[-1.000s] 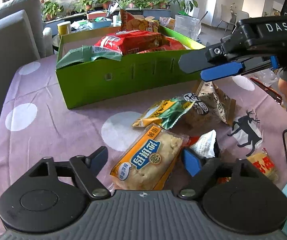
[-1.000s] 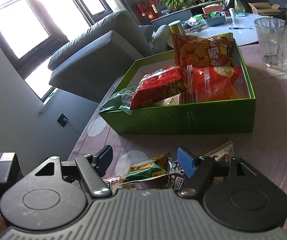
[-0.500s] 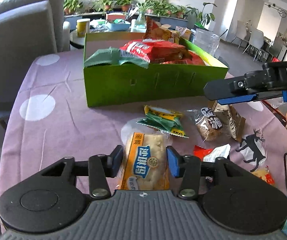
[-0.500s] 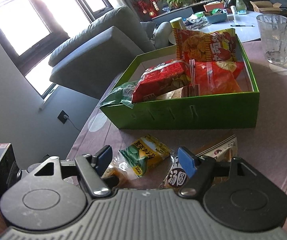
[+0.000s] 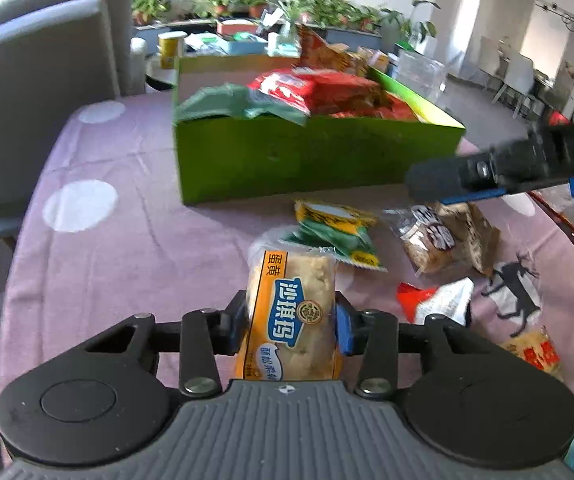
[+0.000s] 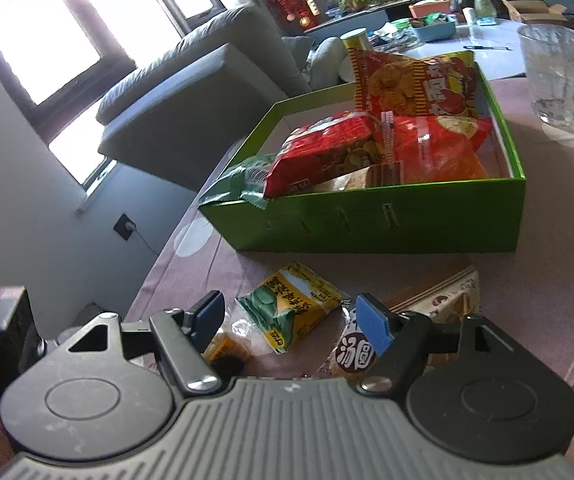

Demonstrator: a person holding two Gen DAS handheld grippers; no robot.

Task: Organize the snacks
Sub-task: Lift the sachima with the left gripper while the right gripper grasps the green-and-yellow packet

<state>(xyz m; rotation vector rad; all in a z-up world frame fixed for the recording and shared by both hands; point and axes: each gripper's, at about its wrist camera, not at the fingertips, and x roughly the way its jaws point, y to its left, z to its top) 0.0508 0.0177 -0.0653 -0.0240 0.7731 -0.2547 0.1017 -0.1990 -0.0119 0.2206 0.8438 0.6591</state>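
Our left claw [image 5: 290,326] is closing on the pastry pack [image 5: 291,320], pads touching, to move it into the box [image 5: 311,160]; our right claw [image 6: 289,322] waits half-open, empty.

We see a glass mug [image 6: 555,76] at two o'clock on the purple dotted tablecloth [image 6: 547,280], a grey sofa [image 6: 191,92] at eleven, and potted plants [image 5: 247,0] at twelve.
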